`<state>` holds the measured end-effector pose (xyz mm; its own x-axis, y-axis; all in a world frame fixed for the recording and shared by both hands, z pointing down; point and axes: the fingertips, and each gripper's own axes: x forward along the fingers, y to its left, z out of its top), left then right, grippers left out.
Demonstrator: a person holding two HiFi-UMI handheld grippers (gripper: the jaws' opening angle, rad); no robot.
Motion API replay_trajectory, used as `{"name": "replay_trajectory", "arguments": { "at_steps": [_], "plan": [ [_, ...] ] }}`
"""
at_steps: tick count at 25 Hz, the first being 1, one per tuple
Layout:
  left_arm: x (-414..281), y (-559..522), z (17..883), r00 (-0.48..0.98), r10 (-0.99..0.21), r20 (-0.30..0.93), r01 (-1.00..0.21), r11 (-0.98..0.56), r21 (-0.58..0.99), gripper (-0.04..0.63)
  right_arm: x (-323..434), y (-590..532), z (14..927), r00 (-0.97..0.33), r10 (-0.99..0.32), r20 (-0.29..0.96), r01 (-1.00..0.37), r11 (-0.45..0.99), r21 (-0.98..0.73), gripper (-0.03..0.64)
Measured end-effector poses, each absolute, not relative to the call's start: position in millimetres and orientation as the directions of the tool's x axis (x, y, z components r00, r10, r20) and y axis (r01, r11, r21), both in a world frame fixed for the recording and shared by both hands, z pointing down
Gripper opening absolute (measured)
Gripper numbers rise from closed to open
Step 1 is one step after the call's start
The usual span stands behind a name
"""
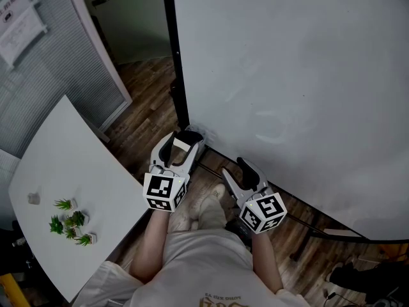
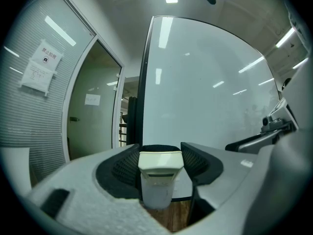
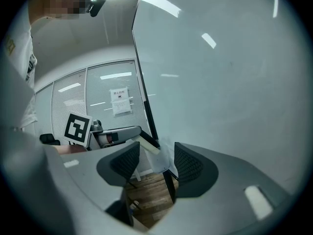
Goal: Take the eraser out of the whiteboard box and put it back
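Note:
A cream eraser (image 1: 181,145) sits between the jaws of my left gripper (image 1: 185,142), which is shut on it at the lower left corner of the big whiteboard (image 1: 287,75). In the left gripper view the eraser (image 2: 160,161) fills the gap between the dark pads (image 2: 123,166). A pale box (image 3: 164,161) hangs right under it at the board's edge; whether they touch I cannot tell. My right gripper (image 1: 233,168) is held beside the left one, open, with nothing between its fingers; in its own view the right gripper (image 3: 156,163) looks at the left gripper's marker cube (image 3: 78,128).
A white table (image 1: 57,165) with small green plants (image 1: 70,224) stands at the left. Behind it are a partition with blinds (image 1: 45,62) and a doorway (image 2: 95,116). The board's black frame post (image 1: 176,56) and foot bars (image 1: 307,232) stand on the wooden floor.

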<state>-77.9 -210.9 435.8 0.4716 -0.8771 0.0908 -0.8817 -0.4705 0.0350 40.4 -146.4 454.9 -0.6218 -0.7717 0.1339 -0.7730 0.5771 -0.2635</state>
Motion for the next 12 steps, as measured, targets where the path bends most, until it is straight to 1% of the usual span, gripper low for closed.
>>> {"name": "replay_trajectory", "arguments": {
  "at_steps": [12],
  "plan": [
    [-73,-223,448,0.481,-0.869,0.117,-0.876,-0.48,0.042,0.262,37,-155,462,-0.628,-0.763,0.153,-0.769,0.578,-0.272,0.222]
  ]
}}
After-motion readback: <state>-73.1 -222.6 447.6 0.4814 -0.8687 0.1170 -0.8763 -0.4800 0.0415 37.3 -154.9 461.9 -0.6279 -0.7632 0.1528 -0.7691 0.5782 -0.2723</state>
